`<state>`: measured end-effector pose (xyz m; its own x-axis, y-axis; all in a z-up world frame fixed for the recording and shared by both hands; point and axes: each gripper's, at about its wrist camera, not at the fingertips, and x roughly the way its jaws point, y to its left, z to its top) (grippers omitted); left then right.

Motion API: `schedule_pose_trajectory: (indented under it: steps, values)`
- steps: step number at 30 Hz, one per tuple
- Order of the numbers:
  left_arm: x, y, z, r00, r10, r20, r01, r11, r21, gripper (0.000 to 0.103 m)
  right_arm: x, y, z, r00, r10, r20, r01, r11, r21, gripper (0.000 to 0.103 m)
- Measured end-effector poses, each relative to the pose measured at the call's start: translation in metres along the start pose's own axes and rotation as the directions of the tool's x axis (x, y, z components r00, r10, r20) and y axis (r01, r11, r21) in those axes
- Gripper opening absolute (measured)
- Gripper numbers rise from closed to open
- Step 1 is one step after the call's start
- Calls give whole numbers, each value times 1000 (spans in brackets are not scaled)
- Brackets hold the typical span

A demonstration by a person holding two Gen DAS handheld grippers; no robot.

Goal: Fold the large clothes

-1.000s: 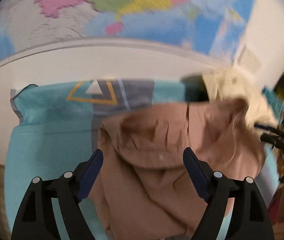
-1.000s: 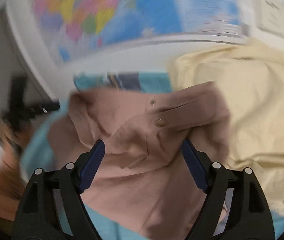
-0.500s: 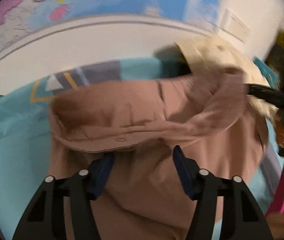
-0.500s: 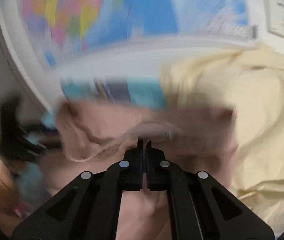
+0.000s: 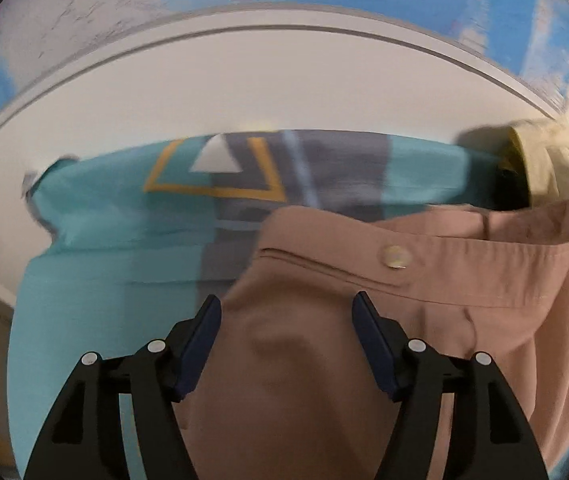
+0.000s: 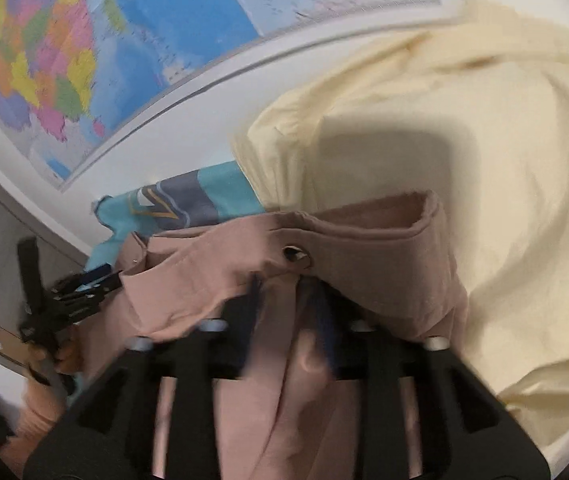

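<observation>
A white wall with a coloured map [image 6: 132, 36] stands behind the bed, and a turquoise sheet [image 5: 96, 248] with a grey band and a yellow-framed triangle covers the surface. In the left wrist view the sheet is bare from 9 to 11 o'clock, up to its crumpled edge near the wall, so there is free room on that side. The brown garment [image 5: 324, 360] fills the picture from 6 to 3 o'clock; its buttoned band runs from the centre toward 3 o'clock, with a pale button [image 5: 394, 257] on it. The left gripper [image 5: 286, 344] has its jaws apart and opening, with the brown cloth lying between them; the pads do not press it. At 2 o'clock a cream garment [image 5: 544, 168] lies at the wall. In the right wrist view the other gripper and a hand [image 6: 44, 360] show at 9 o'clock, at the garment's left end. The right gripper [image 6: 288, 320] is blurred; its jaws are opening, brown cloth is draped over and between them. From 12 to 4 o'clock the cream garment covers the bed, touching the brown band.
</observation>
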<state>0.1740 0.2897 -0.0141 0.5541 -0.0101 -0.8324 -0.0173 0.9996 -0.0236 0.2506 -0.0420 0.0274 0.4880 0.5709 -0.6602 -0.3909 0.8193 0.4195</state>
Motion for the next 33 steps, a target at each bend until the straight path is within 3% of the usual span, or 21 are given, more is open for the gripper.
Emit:
schedule_pose_trajectory:
  steps: [1,2,5,8,12,16,21,22,23,24,25,27,31,33]
  values:
    - [-2,6,0,1000,-4,3,4,1000,-23,65,-7,1,-2,1000,19,18,-18,1000,-12,43]
    - [-8,12,-2,1000,-9,15,10,999,-41,66,-19,2,-6,999,32,39,-30,999,-30,55]
    - [-41,35,-19,993,-58,103,65,996,-58,81,-65,9,-34,987,60,150,-40,990,-132,76]
    - [-72,53,-46,983,-77,167,83,996,-31,83,-104,1,-74,977,55,206,-16,982,-190,81]
    - [-92,69,-90,980,-112,166,113,994,3,88,-119,-20,-132,985,12,171,18,985,-174,81]
    - [-91,68,-121,972,-185,146,183,983,26,92,-97,-35,-168,995,-23,96,37,989,-144,83]
    - [-65,50,-132,974,-212,76,209,977,36,93,-63,-25,-175,997,-52,57,64,973,-220,83]
    - [-56,47,-132,974,-221,40,221,975,19,91,-58,-24,-172,996,-59,60,71,972,-225,78]
    - [-49,45,-130,975,-221,16,221,975,1,87,-57,-25,-169,998,-34,55,45,976,-213,54]
    - [-50,40,-127,978,-207,30,207,978,5,62,-58,-26,-167,998,-5,60,17,979,-202,44]
    - [-50,39,-123,976,-216,16,216,976,-9,51,-64,-27,-164,997,38,65,-25,981,-192,18]
    - [-54,47,-116,964,-267,-12,265,960,-95,21,-79,-32,-162,993,101,64,-91,985,-145,11]
    - [-84,71,-120,925,-379,2,372,909,-190,13,-144,-43,-164,970,196,141,-188,980,-68,1]
    - [-101,79,-131,898,-439,4,429,874,-229,11,-172,-43,-172,969,180,169,-169,983,-74,1]
